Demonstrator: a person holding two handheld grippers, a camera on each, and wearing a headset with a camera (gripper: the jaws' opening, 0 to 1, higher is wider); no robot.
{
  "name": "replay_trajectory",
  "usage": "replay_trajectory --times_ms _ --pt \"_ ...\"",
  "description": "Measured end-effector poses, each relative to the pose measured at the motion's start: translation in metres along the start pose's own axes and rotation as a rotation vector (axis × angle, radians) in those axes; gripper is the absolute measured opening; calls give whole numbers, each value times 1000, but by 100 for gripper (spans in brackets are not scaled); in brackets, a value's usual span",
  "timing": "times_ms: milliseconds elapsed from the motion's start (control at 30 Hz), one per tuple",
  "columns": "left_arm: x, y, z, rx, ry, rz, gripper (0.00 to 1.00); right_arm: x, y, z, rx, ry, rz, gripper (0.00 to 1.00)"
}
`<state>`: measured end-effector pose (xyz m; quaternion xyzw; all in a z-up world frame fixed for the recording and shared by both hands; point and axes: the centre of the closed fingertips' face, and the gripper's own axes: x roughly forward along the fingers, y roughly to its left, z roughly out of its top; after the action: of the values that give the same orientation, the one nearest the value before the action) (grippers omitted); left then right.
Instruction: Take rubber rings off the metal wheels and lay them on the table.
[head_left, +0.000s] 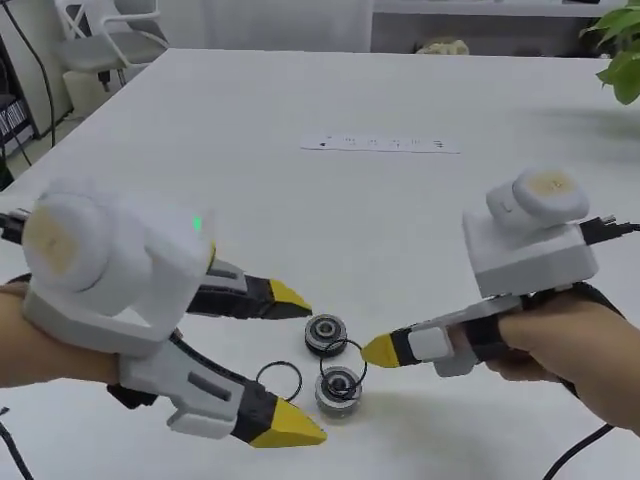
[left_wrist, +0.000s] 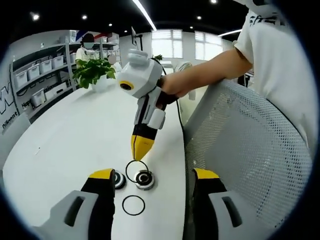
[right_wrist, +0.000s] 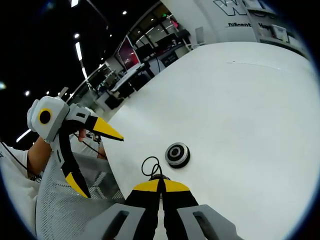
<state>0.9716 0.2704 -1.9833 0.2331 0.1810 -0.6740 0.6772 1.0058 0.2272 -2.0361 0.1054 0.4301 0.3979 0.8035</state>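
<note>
1. Left tongs biggest in head view, jaws wide apart, holding nothing. They hover low over the table, one tip on either side of the wheels. Right tongs come in from the other side, jaws together, pinched on a thin black ring at the tips.
2. Table is white. The work sits at its near edge, close to the person.
3. Two wheels just beside each other, between the two tongs. Far wheel has a dark band round its rim, so probably a ring on it yet. Near wheel looks like bare metal.
4. Held ring stands up as a loop from the right tips, just above the near wheel. Can't tell if its low edge is hooked on that wheel.
5. Loose ring lies flat on the table, just beside the near wheel, between the left jaws.
6. Step in hand: ring two, being pulled clear of the near wheel.
7. Next move, my guess: carry it aside, part the right jaws low so it drops flat by the loose ring. Then left tongs pin the far wheel while the right picks its band.
</note>
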Motion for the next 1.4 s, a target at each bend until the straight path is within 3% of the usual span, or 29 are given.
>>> replay_trajectory --times_ms 333,767,933,1133,1267,1400 --pt "-48 12 5 -33 -38 136 74 -6 3 10 18 -49 16 0" --pt "-86 9 -11 -114 -55 285 81 -10 7 18 16 -84 27 0" --pt "-89 6 -21 -159 -71 327 82 -10 10 21 5 -96 34 0" --pt "-82 -2 -32 -193 -63 331 82 -5 23 22 -20 -101 64 0" --pt "-72 -11 -37 -218 -62 308 81 1 34 18 -47 -72 89 0" --pt "-67 -13 -46 -218 -29 303 81 10 45 11 -87 -32 109 0"
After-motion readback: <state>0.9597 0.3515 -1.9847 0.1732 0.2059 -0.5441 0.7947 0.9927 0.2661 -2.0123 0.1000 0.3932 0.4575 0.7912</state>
